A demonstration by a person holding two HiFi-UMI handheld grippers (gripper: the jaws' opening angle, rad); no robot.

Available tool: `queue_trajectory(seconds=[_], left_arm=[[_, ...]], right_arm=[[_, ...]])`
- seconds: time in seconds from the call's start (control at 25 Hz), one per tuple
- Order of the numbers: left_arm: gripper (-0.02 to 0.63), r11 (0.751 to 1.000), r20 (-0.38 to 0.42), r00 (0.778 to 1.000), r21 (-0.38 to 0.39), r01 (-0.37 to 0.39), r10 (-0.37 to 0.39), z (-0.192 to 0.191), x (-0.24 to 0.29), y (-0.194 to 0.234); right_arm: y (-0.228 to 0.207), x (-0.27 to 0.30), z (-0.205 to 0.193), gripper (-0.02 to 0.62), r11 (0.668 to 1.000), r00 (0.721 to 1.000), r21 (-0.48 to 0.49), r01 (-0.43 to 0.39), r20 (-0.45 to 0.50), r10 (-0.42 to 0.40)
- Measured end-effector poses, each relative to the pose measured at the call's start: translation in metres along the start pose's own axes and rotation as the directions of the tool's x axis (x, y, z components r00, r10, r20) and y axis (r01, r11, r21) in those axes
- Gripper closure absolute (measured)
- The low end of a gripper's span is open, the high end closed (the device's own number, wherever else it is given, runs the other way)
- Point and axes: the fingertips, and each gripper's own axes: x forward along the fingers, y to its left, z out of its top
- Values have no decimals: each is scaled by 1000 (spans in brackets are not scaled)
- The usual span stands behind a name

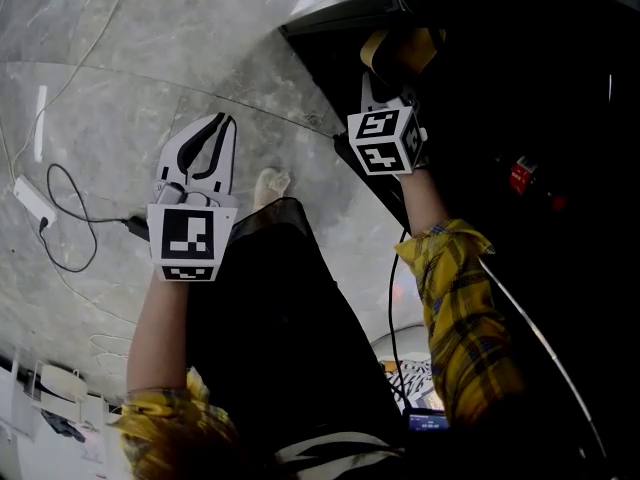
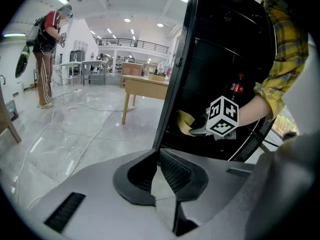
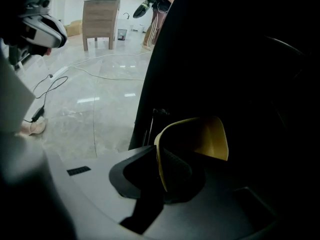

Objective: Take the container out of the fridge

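One white power strip lies on the marble floor at far left. The left gripper hangs above that floor, jaws pressed together on nothing. Just inside the one dark fridge, the right gripper pinches the wall of the single yellow container, near one red-capped bottle.

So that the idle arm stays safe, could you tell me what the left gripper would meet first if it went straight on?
Probably the front edge of the black fridge, almost straight ahead of the left gripper; depth is unclear, so it might pass left of it over the floor.
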Motion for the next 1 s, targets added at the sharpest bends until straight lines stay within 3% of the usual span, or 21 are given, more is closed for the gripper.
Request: queue_trajectory(seconds=[0.28, 0.6, 1.0], left_arm=[[574, 1000, 6, 1000, 12, 0, 0, 7, -10, 9], [574, 999, -3, 1000, 44, 24, -24, 17, -43, 12], [574, 999, 17, 999, 28, -34, 33, 38, -109, 42]], right_arm=[[8, -14, -4, 555, 999, 999, -36, -28, -41, 26], [26, -55, 4, 555, 999, 998, 5, -49, -45, 49], [55, -124, 36, 555, 997, 997, 23, -73, -10, 73]])
